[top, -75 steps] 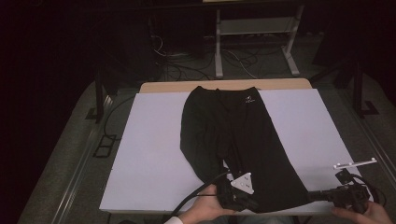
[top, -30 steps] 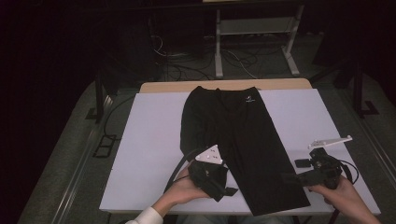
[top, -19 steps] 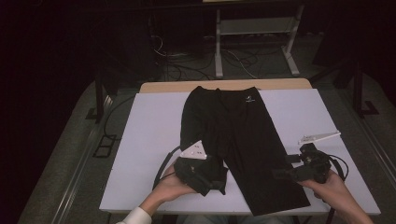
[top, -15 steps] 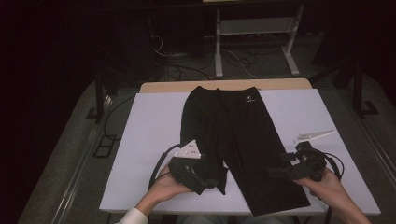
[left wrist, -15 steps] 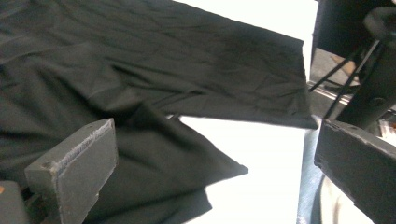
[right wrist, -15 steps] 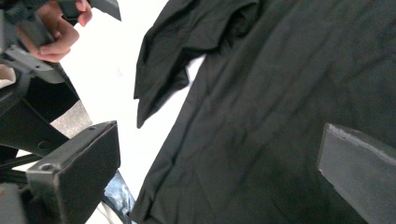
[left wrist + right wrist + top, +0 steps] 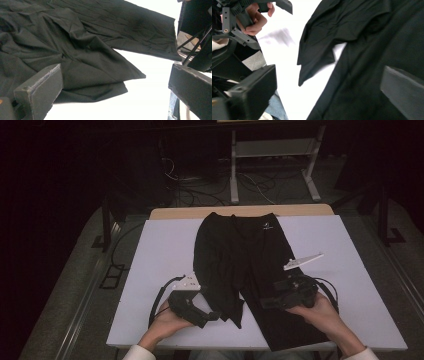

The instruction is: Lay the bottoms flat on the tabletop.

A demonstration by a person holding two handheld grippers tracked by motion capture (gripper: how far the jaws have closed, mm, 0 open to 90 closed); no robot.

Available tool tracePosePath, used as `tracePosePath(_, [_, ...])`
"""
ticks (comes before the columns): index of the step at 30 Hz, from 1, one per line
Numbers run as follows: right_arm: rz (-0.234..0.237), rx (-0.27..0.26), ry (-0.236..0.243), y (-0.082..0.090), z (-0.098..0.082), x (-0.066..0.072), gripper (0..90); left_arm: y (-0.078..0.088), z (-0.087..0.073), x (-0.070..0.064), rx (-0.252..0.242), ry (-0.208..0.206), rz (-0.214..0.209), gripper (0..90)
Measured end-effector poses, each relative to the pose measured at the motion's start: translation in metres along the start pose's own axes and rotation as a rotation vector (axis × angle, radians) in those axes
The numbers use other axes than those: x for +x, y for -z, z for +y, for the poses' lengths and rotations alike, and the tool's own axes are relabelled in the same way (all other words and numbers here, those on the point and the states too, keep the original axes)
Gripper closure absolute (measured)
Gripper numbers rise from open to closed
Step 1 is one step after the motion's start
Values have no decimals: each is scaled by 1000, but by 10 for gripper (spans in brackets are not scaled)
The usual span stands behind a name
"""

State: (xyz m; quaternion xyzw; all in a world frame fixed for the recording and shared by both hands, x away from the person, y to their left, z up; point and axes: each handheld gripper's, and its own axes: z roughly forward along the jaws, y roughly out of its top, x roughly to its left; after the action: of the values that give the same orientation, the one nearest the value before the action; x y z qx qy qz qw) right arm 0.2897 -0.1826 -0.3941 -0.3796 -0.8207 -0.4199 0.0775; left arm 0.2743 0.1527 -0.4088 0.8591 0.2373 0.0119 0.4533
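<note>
The black trousers (image 7: 245, 265) are laid lengthwise on the white table (image 7: 150, 270), waistband at the far edge, legs toward the person. The left gripper (image 7: 212, 316) is aimed at the crumpled near hem, jaws apart, apparently not touching. The right gripper (image 7: 267, 302) is held low over the other leg, jaws wide, just closing slightly

Claws move in on the trousers
The left claw (image 7: 212, 316) slid leftward off the black trousers (image 7: 245, 270); the right claw (image 7: 265, 302) moved left onto the right leg, jaws closing slightly.
</note>
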Motion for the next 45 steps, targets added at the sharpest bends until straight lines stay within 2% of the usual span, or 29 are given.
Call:
tracePosePath(2, [22,9,-1,-11,3,2,63,0,-1,1,-6,3,1,3])
tracePosePath(5, [29,24,0,-24,6,3,144,0,-3,2,-12,12,2,3])
tracePosePath(7, [37,38,-2,-34,7,3,153,-1,-4,3,-12,18,1,3])
tracePosePath(12, [48,79,-3,-60,9,4,281,-4,-6,3,-4,13,-8,5])
tracePosePath(20, [30,152,15,-87,8,7,446,-8,-7,1,15,1,-22,5])
tracePosePath(23, [34,150,18,-93,8,6,586,-8,-8,2,20,0,-23,5])
tracePosePath(27, [72,156,13,-98,13,4,856,-9,-8,3,31,-4,-25,8])
tracePosePath(34, [140,122,-14,-97,33,2,866,-10,-7,4,34,-25,-44,111])
tracePosePath(42, [117,36,-61,-94,65,-15,868,-16,-4,6,74,-52,-84,202])
tracePosePath(45, [96,22,-78,-95,75,-24,867,-22,-3,6,103,-81,-98,260])
